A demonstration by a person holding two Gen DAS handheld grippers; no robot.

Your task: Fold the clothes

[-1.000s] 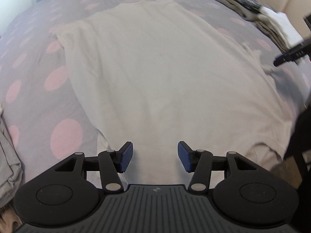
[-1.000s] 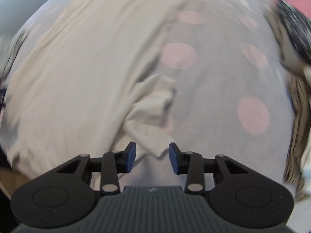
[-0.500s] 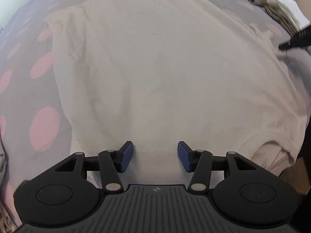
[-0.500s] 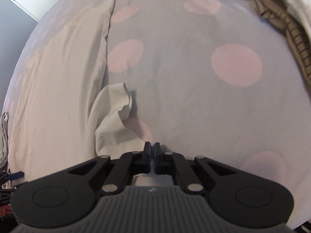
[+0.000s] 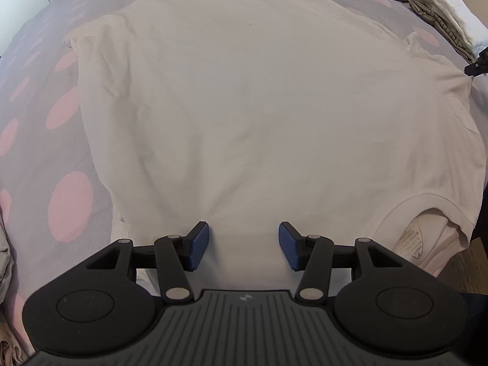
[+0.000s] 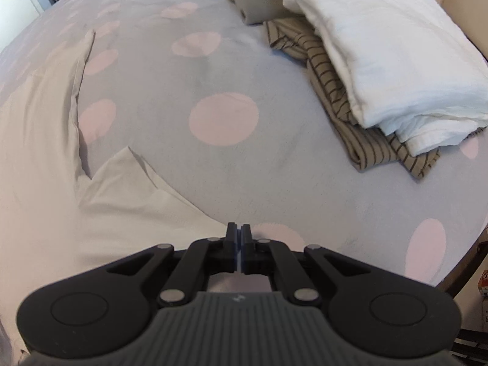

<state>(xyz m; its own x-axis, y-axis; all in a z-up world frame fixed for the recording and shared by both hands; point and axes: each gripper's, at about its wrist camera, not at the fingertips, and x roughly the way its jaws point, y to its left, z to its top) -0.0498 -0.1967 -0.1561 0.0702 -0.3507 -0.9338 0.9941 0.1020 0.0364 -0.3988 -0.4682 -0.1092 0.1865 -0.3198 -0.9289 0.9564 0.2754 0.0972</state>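
beige t-shirt [image 5: 259,106] lies flat on the spotted bed [image 6: 222,158]; your left tongs [image 5: 243,245] hover open over its hem, your right tongs [image 6: 238,238] pinch its sleeve edge.

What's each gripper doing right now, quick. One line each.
Left gripper: open, hanging over the beige T-shirt, holding nothing.
Right gripper: shut at the T-shirt's sleeve edge; whether cloth is pinched cannot be told.

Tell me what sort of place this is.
Most likely a bedroom: a beige T-shirt lies spread on a bed whose grey cover has pink dots. Folded clothes, a white garment over a striped one, are stacked at its edge.
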